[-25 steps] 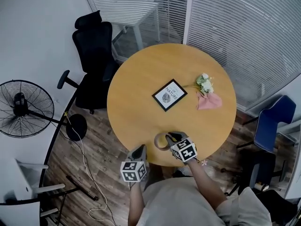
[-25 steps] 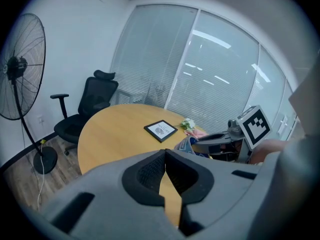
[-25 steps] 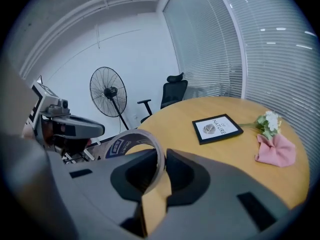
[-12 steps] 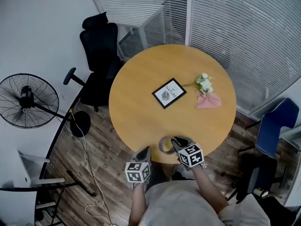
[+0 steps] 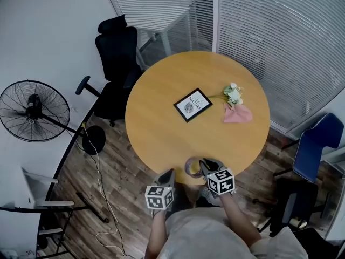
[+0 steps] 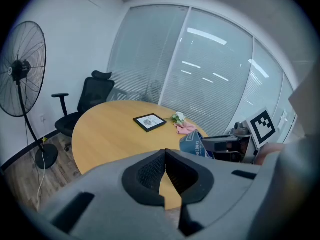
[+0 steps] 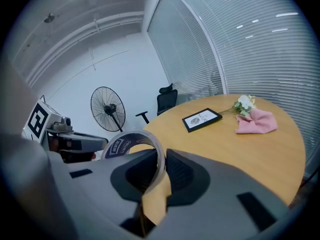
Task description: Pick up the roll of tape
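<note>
While the dark blue label inside the tan roll of tape carries white lettering too small to read, and the print on the black-framed card at the middle of the round wooden table is equally unclear, the right gripper clamps the roll's wall between its pads, holding it upright at the table's near edge. Beside it, the left gripper hangs just off that edge, jaws pressed together with nothing between them. Both tools point forward and tilt downward, marker cubes uppermost, on forearms reaching from the person below.
</note>
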The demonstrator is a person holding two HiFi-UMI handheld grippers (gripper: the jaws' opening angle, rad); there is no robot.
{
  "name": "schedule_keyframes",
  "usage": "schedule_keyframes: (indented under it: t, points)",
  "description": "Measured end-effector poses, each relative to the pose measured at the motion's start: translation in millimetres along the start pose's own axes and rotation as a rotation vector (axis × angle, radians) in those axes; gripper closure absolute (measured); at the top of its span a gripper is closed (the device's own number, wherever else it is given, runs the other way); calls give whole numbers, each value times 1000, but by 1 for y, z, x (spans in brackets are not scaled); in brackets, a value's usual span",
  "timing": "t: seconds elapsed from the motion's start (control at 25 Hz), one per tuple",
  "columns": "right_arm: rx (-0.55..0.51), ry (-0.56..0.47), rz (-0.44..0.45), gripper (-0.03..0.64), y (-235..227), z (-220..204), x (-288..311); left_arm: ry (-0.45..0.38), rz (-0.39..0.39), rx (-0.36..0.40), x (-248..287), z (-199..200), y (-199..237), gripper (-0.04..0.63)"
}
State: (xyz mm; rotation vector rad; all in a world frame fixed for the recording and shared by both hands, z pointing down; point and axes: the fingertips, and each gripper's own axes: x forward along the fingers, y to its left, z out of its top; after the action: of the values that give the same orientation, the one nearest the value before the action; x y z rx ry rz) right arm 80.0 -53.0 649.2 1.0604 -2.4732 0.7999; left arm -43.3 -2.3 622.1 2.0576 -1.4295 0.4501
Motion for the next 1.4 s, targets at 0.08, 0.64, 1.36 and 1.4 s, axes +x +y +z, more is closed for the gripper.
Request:
schedule_keyframes:
  t: [0.08, 0.64, 1.36, 1.4]
  points:
    - [17, -6, 1, 568, 1, -3, -1, 4, 1, 5, -3, -3, -2, 586]
    - [24, -34, -8, 566, 3, -13, -10, -20, 10, -24, -12, -18, -2, 586]
    - [-3, -73, -21, 566, 3, -13, -28, -28, -29, -12, -9, -22, -12, 586]
    - [-1, -77, -24, 566, 2, -13, -30, -27, -33, -9, -8, -22, -14, 586]
